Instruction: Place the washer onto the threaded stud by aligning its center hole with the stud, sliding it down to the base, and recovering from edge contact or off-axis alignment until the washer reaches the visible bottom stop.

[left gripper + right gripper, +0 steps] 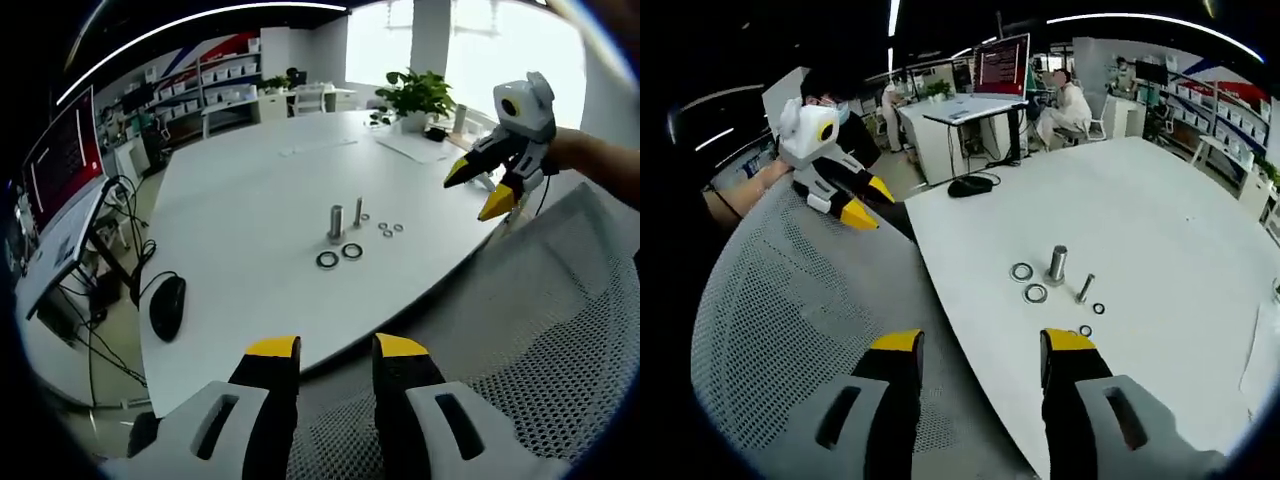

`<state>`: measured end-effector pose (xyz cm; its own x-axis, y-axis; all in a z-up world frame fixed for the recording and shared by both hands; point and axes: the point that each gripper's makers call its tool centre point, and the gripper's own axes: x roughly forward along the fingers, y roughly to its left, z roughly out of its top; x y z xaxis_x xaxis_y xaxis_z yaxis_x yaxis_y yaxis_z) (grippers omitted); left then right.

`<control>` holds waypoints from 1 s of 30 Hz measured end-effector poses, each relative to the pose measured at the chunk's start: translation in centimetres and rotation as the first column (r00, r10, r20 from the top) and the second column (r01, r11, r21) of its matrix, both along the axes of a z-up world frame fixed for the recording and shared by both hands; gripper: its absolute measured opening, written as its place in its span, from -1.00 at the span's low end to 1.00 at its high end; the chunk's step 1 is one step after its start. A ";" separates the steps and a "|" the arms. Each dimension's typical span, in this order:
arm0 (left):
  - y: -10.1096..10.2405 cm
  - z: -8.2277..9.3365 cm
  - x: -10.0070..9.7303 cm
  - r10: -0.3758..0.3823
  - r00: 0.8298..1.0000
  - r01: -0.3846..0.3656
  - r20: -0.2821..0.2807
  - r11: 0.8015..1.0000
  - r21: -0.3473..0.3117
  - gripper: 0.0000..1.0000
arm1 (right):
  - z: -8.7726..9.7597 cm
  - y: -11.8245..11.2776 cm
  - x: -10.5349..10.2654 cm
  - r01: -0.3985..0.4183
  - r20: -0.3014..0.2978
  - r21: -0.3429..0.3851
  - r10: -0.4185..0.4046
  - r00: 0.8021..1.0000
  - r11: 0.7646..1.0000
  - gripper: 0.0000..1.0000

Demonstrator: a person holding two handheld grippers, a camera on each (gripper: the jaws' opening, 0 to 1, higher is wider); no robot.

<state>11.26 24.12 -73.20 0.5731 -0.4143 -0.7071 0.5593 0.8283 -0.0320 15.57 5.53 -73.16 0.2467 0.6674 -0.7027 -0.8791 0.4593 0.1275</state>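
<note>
both grippers are hanging back over a mesh chair back [790, 330], well apart from the work. the left gripper [336, 348] is standing with its jaws apart and nothing between them, and the right gripper [982, 345] is likewise spread and empty.

on the white table [250, 190] the thick threaded stud [336, 221] is standing upright, and everything else is sitting around it: two large washers [340, 255] are lying flat just beside its base on the grippers' side, a thinner stud [358, 211] is rising near it, and a few small washers [386, 228] are lying just past that thinner stud.

nothing looks started yet. to do this well, one gripper should probably be taking a large washer by its rim, keeping it level, and bringing its hole straight over the thick stud's top before lowering.
</note>
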 end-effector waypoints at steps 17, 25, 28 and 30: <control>-0.1 0.0 0.1 0.003 1.000 -0.003 -0.001 1.000 -0.006 -0.46 | -8.1 3.0 5.3 -0.118 -0.142 -0.223 0.088 0.986 0.968 -0.01; -0.1 0.1 0.2 0.008 1.000 -0.008 0.001 1.000 -0.012 -0.46 | -11.8 3.1 6.6 -0.179 -0.163 -0.358 0.128 0.978 0.916 -0.03; -0.1 0.1 0.2 0.007 1.000 -0.007 0.002 1.000 -0.015 -0.46 | -12.8 2.9 7.0 -0.207 -0.153 -0.407 0.157 0.976 0.889 -0.06; -0.1 0.1 0.2 0.005 1.000 -0.005 0.001 1.000 -0.014 -0.46 | -13.4 2.7 7.0 -0.258 -0.159 -0.462 0.207 0.965 0.848 -0.05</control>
